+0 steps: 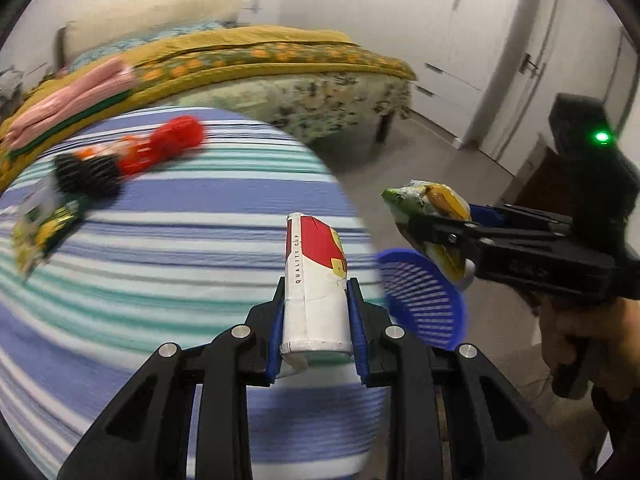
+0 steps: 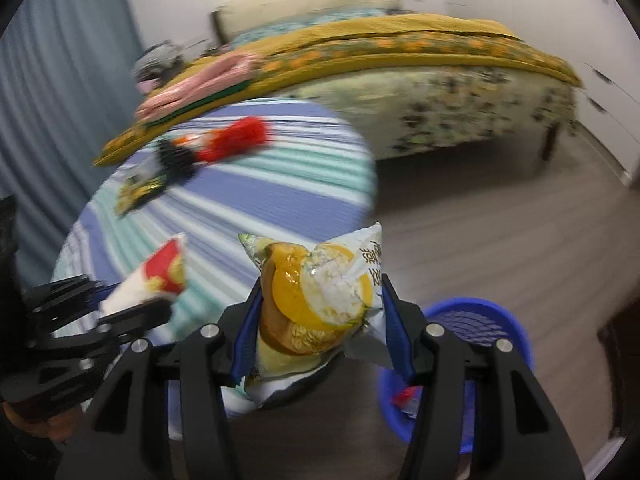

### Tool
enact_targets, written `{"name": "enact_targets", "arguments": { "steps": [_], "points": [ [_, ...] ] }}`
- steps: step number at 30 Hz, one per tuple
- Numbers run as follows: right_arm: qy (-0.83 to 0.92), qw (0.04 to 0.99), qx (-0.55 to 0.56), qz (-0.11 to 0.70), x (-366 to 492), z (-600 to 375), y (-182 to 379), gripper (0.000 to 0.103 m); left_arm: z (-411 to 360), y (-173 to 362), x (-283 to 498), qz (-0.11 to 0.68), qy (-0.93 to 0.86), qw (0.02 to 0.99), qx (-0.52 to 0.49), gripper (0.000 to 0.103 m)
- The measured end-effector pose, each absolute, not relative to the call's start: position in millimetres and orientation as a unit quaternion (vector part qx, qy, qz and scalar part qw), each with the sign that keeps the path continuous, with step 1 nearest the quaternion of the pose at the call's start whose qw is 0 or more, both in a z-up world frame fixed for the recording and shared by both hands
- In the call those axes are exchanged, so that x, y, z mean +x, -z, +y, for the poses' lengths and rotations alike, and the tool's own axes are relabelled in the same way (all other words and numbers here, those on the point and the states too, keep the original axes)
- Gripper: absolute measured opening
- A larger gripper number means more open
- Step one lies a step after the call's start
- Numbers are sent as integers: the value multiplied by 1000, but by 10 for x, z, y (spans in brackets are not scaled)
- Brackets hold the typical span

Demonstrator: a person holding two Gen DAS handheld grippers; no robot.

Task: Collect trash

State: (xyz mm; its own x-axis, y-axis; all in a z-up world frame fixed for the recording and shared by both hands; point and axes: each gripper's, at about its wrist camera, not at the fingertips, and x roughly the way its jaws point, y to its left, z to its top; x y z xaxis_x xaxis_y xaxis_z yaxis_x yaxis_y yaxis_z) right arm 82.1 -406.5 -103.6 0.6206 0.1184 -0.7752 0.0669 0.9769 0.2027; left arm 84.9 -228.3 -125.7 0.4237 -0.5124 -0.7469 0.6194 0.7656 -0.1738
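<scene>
My left gripper (image 1: 316, 300) is shut on a flattened paper cup (image 1: 314, 280), white with a red and yellow print, held over the edge of the striped round table (image 1: 168, 264). To its right, my right gripper (image 2: 320, 300) is shut on a puffy snack bag (image 2: 320, 300) with a yellow and white print; the same bag (image 1: 430, 216) shows in the left wrist view. A blue perforated basket (image 1: 422, 304) stands on the floor below both grippers. In the right wrist view the basket (image 2: 504, 320) holds a small red wrapper (image 2: 406, 396).
On the table lie a red toy truck (image 1: 160, 148) with black wheels and a green-yellow wrapper (image 1: 48, 228). A bed (image 1: 260, 64) with a yellow cover and folded pink cloth stands behind. White cupboards (image 1: 460, 40) line the right wall above grey floor (image 2: 500, 232).
</scene>
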Motion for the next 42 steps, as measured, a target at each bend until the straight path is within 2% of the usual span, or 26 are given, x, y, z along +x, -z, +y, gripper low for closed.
{"name": "enact_targets", "arguments": {
  "steps": [6, 13, 24, 25, 26, 28, 29, 31, 34, 38, 42],
  "points": [
    [53, 880, 129, 454, 657, -4774, 1299, 53, -3020, 1356, 745, 427, 376, 818, 83, 29],
    [112, 848, 189, 482, 477, -5376, 1767, 53, -3760, 1825, 696, 461, 394, 788, 105, 31],
    [126, 832, 237, 486, 409, -5643, 1932, 54, -4262, 2447, 774, 492, 393, 766, 129, 33],
    [128, 831, 239, 486, 408, -5661, 1940, 55, -4293, 2482, 786, 493, 394, 765, 129, 35],
    [132, 830, 241, 485, 416, -5677, 1943, 56, -4333, 2516, 804, 494, 396, 764, 128, 43],
    [139, 832, 250, 476, 417, -5719, 1935, 72, -4393, 2581, 829, 494, 395, 763, 130, 58],
    [141, 834, 255, 469, 407, -5743, 1912, 78, -4419, 2605, 846, 495, 393, 764, 133, 61],
    [146, 837, 256, 461, 393, -5781, 1861, 78, -4441, 2602, 859, 495, 388, 765, 138, 64],
    [163, 846, 252, 442, 341, -5833, 1743, 79, -4376, 2457, 850, 482, 386, 775, 132, 73],
    [179, 857, 240, 419, 311, -5820, 1623, 86, -4133, 2081, 764, 455, 394, 791, 112, 78],
    [189, 870, 219, 400, 314, -5720, 1514, 87, -3793, 1697, 653, 421, 394, 811, 99, 86]
  ]
}}
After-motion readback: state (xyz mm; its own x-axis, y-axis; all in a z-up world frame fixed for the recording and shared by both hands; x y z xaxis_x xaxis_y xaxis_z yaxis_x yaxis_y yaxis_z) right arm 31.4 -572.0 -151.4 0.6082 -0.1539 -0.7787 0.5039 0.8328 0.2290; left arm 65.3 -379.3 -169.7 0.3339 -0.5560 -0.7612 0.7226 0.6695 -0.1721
